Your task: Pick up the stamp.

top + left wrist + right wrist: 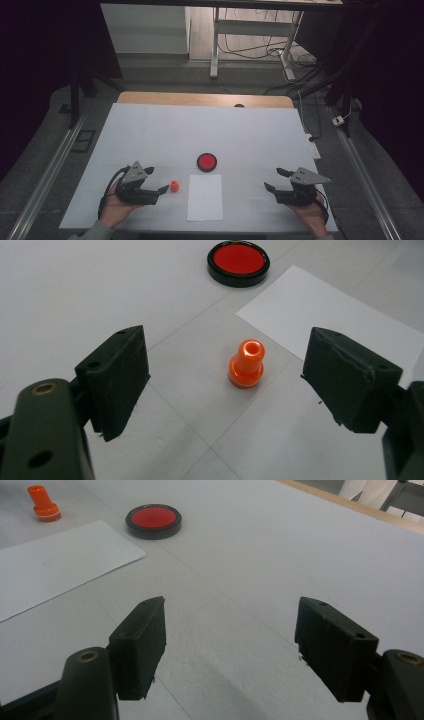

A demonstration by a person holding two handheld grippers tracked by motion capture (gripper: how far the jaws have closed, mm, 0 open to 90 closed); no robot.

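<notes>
While the person's two hands rest low at the near edge of the white-covered table (150, 130), the left gripper (156, 181) points its black jaws at a small orange plastic stamp with a round knob-like handle (174, 186). Those jaws stand wide apart and grip nothing. In the left gripper view the stamp (246, 364) sits upright on the table between and just beyond the two pads, touching neither.

Just to the right of the stamp lies a white rectangular sheet of paper (205, 197), flat on the table. Beyond the sheet's far edge sits a round red ink pad in a black rim (206, 162), close to the paper but apart from it.

The right gripper (275, 180) hovers well to the right of the sheet, its jaws also spread wide with only bare table between them in the right gripper view (230, 630).
</notes>
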